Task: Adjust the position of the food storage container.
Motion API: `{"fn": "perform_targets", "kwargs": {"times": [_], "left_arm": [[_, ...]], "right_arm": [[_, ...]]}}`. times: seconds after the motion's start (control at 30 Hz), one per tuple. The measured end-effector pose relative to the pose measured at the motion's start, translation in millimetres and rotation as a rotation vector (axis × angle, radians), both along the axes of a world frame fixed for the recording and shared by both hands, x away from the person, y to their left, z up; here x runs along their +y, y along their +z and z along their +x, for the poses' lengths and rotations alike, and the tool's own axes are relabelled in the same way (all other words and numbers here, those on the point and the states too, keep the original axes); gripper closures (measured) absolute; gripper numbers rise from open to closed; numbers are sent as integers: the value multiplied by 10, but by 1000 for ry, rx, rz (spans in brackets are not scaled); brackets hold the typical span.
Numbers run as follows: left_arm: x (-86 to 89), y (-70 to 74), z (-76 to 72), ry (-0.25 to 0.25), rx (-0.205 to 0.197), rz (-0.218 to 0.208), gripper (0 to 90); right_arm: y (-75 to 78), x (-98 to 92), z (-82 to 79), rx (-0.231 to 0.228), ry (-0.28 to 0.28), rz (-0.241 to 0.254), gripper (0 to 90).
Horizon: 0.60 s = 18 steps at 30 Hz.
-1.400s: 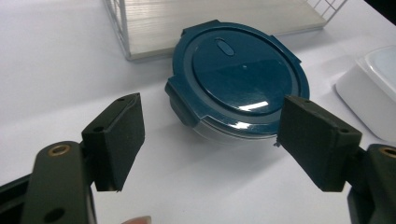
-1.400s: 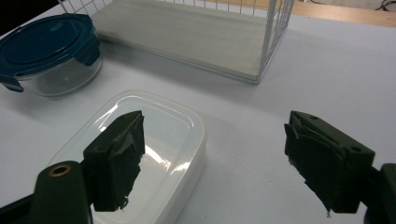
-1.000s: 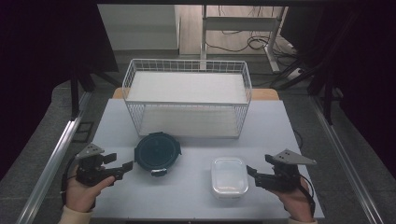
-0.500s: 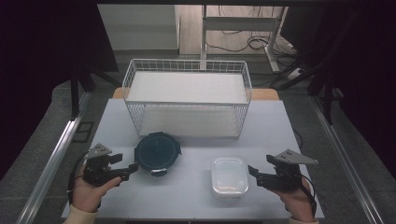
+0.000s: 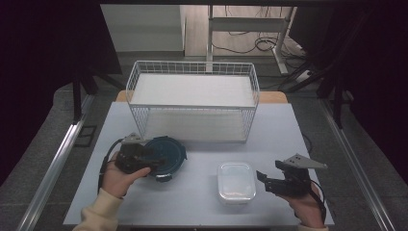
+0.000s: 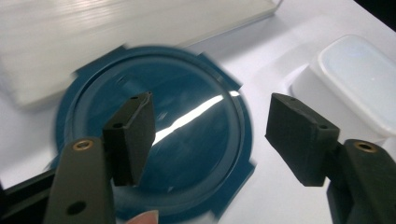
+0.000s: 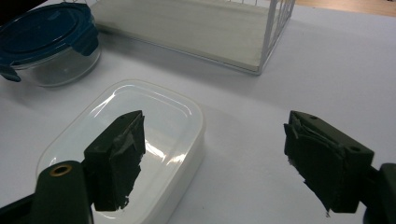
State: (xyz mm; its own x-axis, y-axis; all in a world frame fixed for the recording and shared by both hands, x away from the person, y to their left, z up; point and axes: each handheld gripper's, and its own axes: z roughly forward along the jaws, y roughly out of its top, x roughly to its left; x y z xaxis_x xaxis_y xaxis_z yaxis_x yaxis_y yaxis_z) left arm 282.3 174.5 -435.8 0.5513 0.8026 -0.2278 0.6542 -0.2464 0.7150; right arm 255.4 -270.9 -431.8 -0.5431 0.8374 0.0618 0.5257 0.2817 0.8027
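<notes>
We judge the blue-lidded glass bowl (image 6: pixel 154 140), directly under our left claw (image 6: pixel 212 135) whose empty jaws have just been narrowing, heavy, slick, breakable, best gripped at a lid tab (image 6: pixel 219 74).

You see the counter (image 5: pixel 288 130) from above; both gripper views look closely, sharing the white box (image 5: pixel 235 182).
</notes>
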Motion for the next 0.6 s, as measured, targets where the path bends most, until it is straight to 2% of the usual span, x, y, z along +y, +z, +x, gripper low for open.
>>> {"fn": "perform_targets", "kwargs": {"times": [0.23, 0.33, 0.43, 0.5, 0.6], "left_arm": [[-414, 23, 257, -84, 15, 55, 383], [-602, -9, 392, -123, 33, 89, 500], [-777, -55, 514, -160, 64, 114, 679], [-875, -98, 581, -174, 88, 158, 780], [-955, -191, 664, -183, 132, 215, 875]], "right_arm": [[-6, -33, 8, 6, -16, -3, 206], [-14, -23, 9, 11, -16, -4, 206], [-20, -15, 10, 11, -13, -9, 206], [-22, -15, 11, 12, -13, -9, 206], [-28, -19, 11, 13, -13, -10, 206]]}}
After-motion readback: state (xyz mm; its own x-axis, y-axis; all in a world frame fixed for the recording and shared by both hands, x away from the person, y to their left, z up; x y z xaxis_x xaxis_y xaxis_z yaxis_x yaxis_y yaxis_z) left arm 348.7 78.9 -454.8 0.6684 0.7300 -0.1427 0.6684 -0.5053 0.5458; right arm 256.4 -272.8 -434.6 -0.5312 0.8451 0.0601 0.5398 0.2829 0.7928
